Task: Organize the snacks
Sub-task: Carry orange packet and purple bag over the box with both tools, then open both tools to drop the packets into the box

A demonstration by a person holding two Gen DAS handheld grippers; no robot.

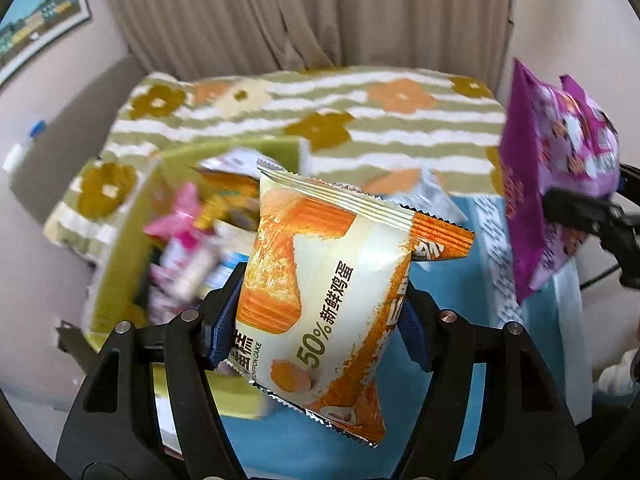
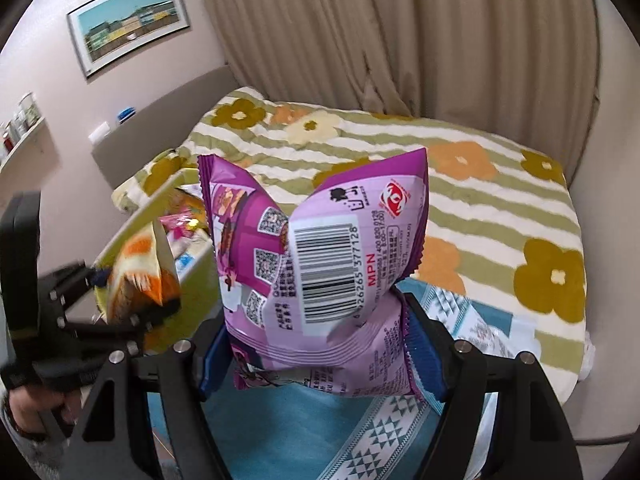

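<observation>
The left gripper (image 1: pixel 320 312) is clenched on an orange-and-cream cake packet (image 1: pixel 324 280), pinched at mid-height between the blue pads (image 1: pixel 222 320) and held clear of the surface below. The right gripper (image 2: pixel 316 344) is clenched on a purple snack bag (image 2: pixel 320 264), creased inward at the grip, barcode side facing the camera. In the left wrist view, the purple bag is seen at 3 o'clock, well apart from the cake packet. A green box (image 1: pixel 120 248) filled with mixed snacks is located at 9 o'clock, blurred. A blue patterned cloth (image 2: pixel 304 432) lies beneath both grippers. A flowered striped blanket (image 2: pixel 480 208) is spread on the bed at 12 o'clock.
</observation>
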